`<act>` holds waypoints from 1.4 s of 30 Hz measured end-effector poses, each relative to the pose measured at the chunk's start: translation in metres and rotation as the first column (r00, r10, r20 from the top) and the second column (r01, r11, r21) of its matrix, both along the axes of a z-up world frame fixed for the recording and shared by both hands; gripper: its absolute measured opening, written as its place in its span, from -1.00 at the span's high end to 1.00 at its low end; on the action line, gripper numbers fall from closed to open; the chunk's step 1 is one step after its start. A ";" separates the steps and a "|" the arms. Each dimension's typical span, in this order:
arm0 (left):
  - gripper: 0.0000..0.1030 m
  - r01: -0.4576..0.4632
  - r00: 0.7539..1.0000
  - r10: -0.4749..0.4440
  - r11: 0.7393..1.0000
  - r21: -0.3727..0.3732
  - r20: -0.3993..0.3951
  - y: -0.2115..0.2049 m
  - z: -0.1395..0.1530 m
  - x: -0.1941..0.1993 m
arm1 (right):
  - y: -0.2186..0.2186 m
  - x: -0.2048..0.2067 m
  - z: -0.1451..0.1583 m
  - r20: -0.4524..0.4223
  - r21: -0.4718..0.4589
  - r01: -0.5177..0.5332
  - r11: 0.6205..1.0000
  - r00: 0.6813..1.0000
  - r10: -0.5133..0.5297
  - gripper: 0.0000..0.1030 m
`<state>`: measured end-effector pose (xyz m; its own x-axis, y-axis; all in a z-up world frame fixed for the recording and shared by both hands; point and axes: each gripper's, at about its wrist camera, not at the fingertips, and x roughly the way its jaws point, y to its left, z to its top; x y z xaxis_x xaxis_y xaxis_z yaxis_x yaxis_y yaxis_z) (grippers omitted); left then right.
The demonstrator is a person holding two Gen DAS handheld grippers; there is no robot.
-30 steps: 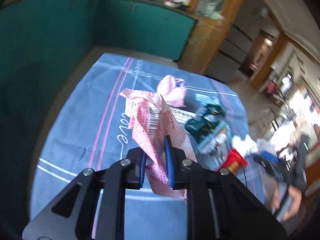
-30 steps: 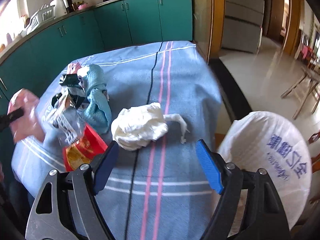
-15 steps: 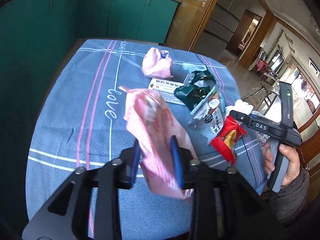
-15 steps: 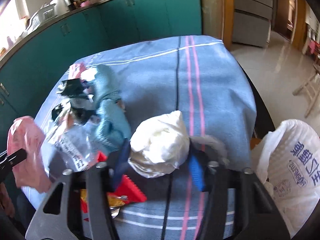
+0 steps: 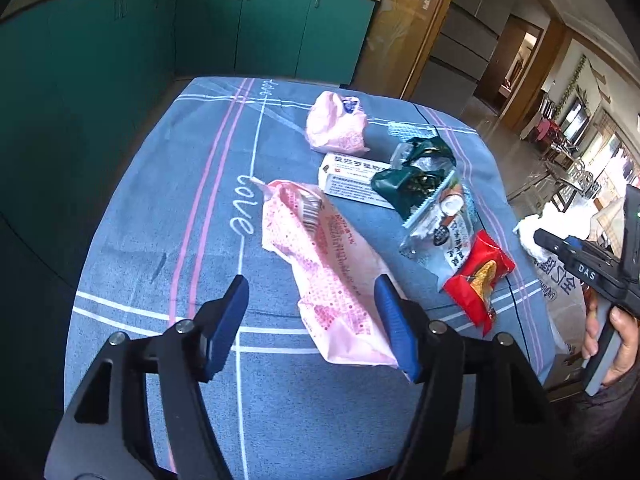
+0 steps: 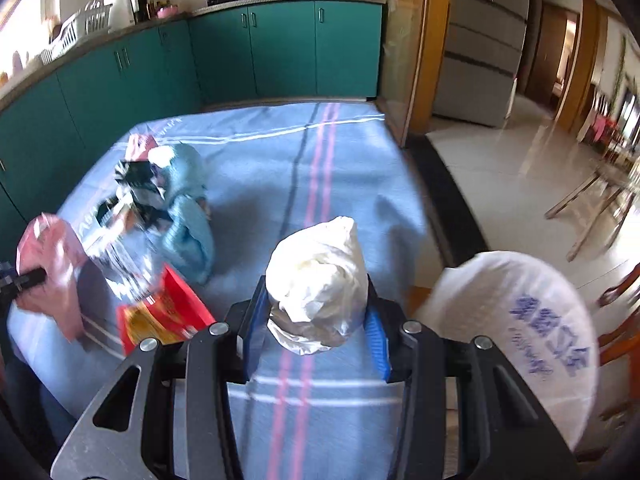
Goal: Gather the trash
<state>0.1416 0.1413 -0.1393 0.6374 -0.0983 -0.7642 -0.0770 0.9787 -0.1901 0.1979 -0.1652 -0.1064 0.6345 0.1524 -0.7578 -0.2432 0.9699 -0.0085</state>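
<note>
- The left tool (image 5: pixel 312 320) is standing with its blue pads wide apart, holding nothing.
- A pink wrapper (image 5: pixel 328 276) is lying on the blue cloth of the surface (image 5: pixel 168 184) between those pads, its near end reaching the right pad (image 5: pixel 394 320); whether the two are touching is unclear.
- At 1 o'clock from the wrapper, a white box (image 5: pixel 352 184) is lying flat, with a small pink bag (image 5: pixel 336 126) just beyond it at 12.
- A dark green pack (image 5: pixel 416 176) is overlapping the box's right end.
- A clear pouch (image 5: pixel 444 228) is sitting at 5 o'clock from the green pack, and a red packet (image 5: pixel 480 280) is lying against the pouch's near side, close to the surface's right edge.
- The right tool (image 6: pixel 316 320) is clamping a white wad (image 6: pixel 320 280) between its pads, the wad bulging upward above them.
- At 3 o'clock from the wad, off the surface's edge, a white trash bag (image 6: pixel 520 332) with blue print is standing.
- At 9 o'clock from the wad, in the right wrist view, the red packet (image 6: pixel 160 312) is blurred beside a teal pack (image 6: pixel 188 216).
- The person's right hand (image 5: pixel 612 340) is gripping that tool's handle, at the right edge of the left wrist view.
- Green cabinets (image 6: pixel 280 44) are lining the far wall.
</note>
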 end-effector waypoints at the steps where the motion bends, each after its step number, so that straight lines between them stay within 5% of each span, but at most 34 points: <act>1: -0.28 0.005 1.000 -0.005 1.000 0.003 0.002 -0.003 0.001 0.000 | -0.002 -0.004 0.002 0.002 -0.019 -0.010 1.000 1.000 0.010 0.15; 9: -0.32 0.026 1.000 -0.027 0.999 0.035 0.008 -0.019 0.007 0.000 | 0.023 -0.026 -0.002 -0.013 -0.137 -0.171 0.976 0.985 0.171 0.11; 14: -0.40 0.020 1.000 -0.022 0.997 0.080 0.023 -0.026 0.013 -0.004 | 0.034 -0.030 -0.006 -0.017 -0.114 -0.204 0.972 0.979 0.204 0.00; 25: -0.57 0.011 0.999 -0.019 0.985 0.175 0.041 -0.040 0.018 -0.007 | 0.035 -0.037 0.000 0.017 -0.104 -0.183 0.978 0.982 0.186 -0.34; 42: -0.68 -0.025 0.998 0.010 0.958 0.284 0.057 -0.046 0.023 -0.012 | 0.021 -0.032 -0.010 -0.006 -0.110 -0.121 0.987 0.993 0.121 -0.46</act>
<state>0.1300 0.0949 -0.1167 0.6781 0.1301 -0.7233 -0.0920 0.9915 0.0921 0.1662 -0.1446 -0.1164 0.6170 0.1439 -0.7737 -0.3585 0.9266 -0.1135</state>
